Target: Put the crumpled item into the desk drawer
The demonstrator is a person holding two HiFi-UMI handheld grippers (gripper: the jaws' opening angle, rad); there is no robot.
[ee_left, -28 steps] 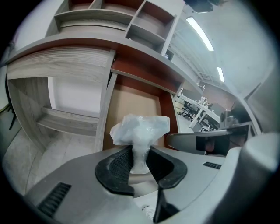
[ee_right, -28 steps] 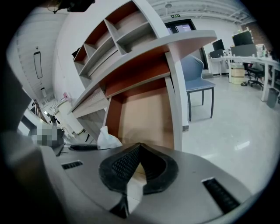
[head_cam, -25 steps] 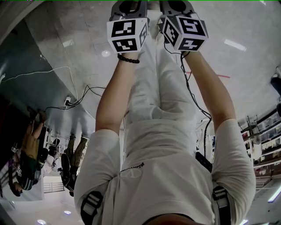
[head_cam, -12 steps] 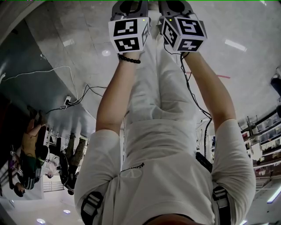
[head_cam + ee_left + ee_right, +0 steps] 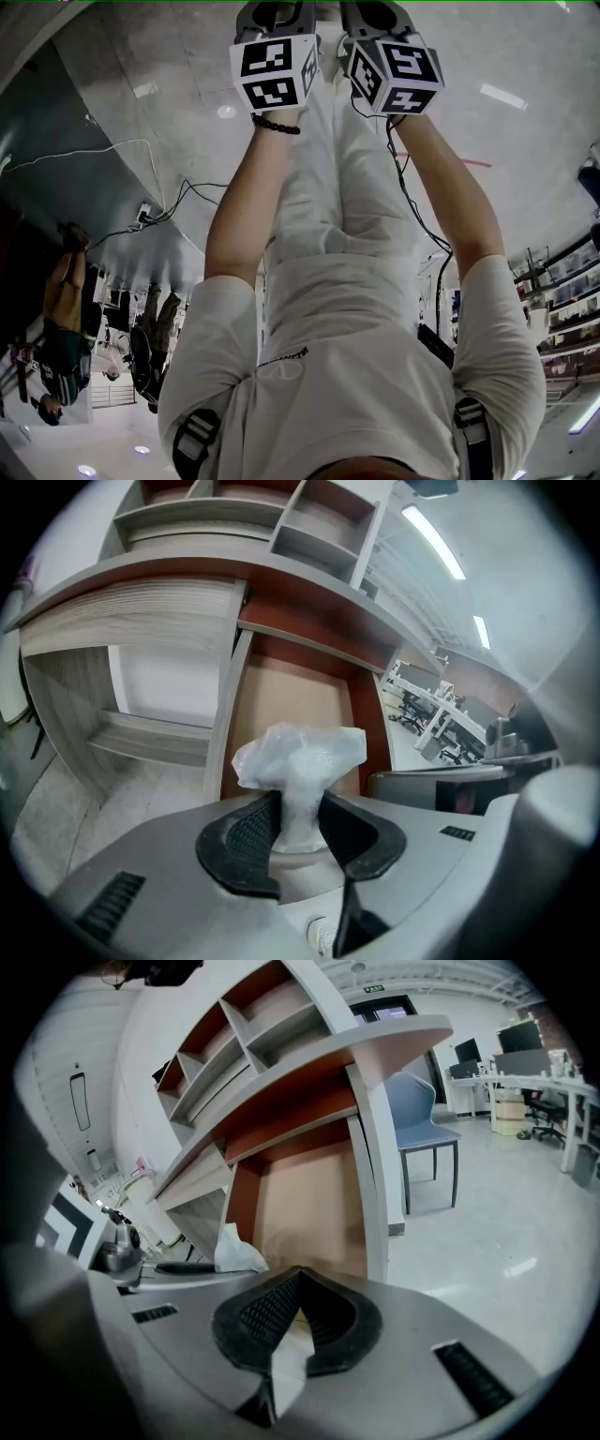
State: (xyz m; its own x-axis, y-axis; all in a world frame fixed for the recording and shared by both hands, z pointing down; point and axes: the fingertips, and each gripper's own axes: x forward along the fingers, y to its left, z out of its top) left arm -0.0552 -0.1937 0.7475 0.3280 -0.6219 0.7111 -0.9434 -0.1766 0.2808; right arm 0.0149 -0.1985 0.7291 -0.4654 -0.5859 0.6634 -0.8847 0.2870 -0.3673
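The crumpled item (image 5: 300, 757), a wad of white translucent plastic, stands between the pads of my left gripper (image 5: 298, 803). Its narrow neck touches both pads, and the jaws have just been opening around it. It hangs over the open desk drawer (image 5: 291, 700), whose brown bottom is bare. In the right gripper view the same wad (image 5: 234, 1249) shows at the left above the drawer (image 5: 309, 1204). My right gripper (image 5: 298, 1277) is shut, tips together, with nothing in it. The head view shows only the two marker cubes, left (image 5: 274, 70) and right (image 5: 394, 73), side by side.
The desk top (image 5: 309, 592) runs above the drawer and carries a shelf unit (image 5: 253, 1026). A blue chair (image 5: 422, 1110) stands to the right of the desk on the pale floor. Office desks (image 5: 534, 1072) stand far behind it. People (image 5: 66, 319) show at the head view's left edge.
Both marker cubes stay almost where they were. The people at the left edge of the head view have shifted a little.
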